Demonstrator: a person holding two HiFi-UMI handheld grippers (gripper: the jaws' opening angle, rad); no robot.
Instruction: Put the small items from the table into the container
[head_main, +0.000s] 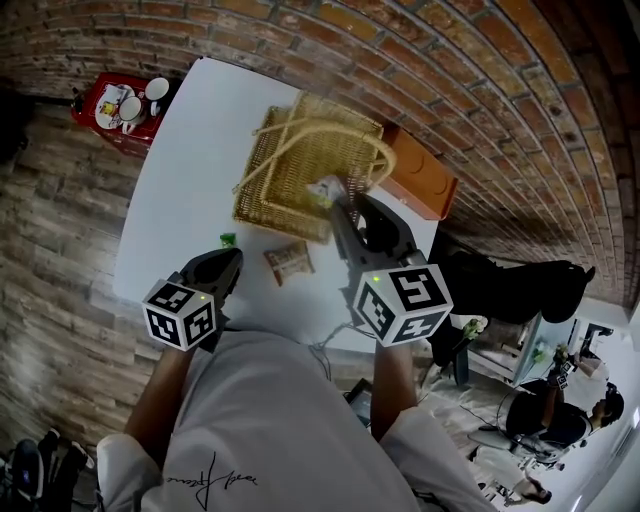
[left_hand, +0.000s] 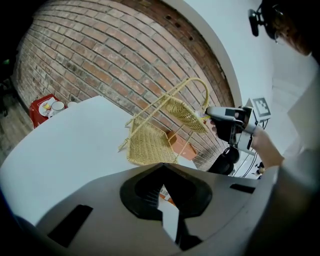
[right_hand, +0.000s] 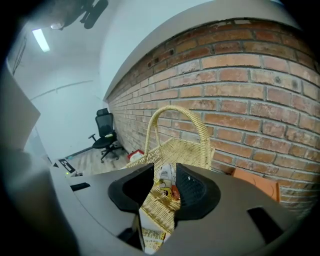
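Over the white bench (head_main: 190, 150), seen from the head view, the right claw (head_main: 335, 200) reaches above the near edge of the wicker basket (head_main: 300, 170), with a small snack packet (head_main: 325, 190) at its tip. The left claw (head_main: 232, 256) hangs low over the near side of the bench. Between the two lie a tan packet (head_main: 289, 262) and, near the left claw's tip, a small green item (head_main: 228, 239), both outside the basket. An orange box (head_main: 425, 175) sits behind the basket, and a red tray (head_main: 120, 105) with white cups stands off the far corner. Only this view shows the green item.

The left gripper view shows what the head view cannot. The left claw (left_hand: 162, 182) stands a narrow way apart with nothing in it; only bench and a sliver of orange show through the gap. Beyond it the basket (left_hand: 147, 145) is seen from the side under its tall looped handle, with the right claw (left_hand: 207, 114) level with the handle.

The right gripper view settles the grip. The right claw (right_hand: 166, 175) is clamped on the snack packet (right_hand: 165, 187), which stands upright between the pads against the basket (right_hand: 185, 150). Below the pads the tan packet (right_hand: 152, 235) shows on the bench. Only this view shows an office chair (right_hand: 105, 132) along the brick wall.
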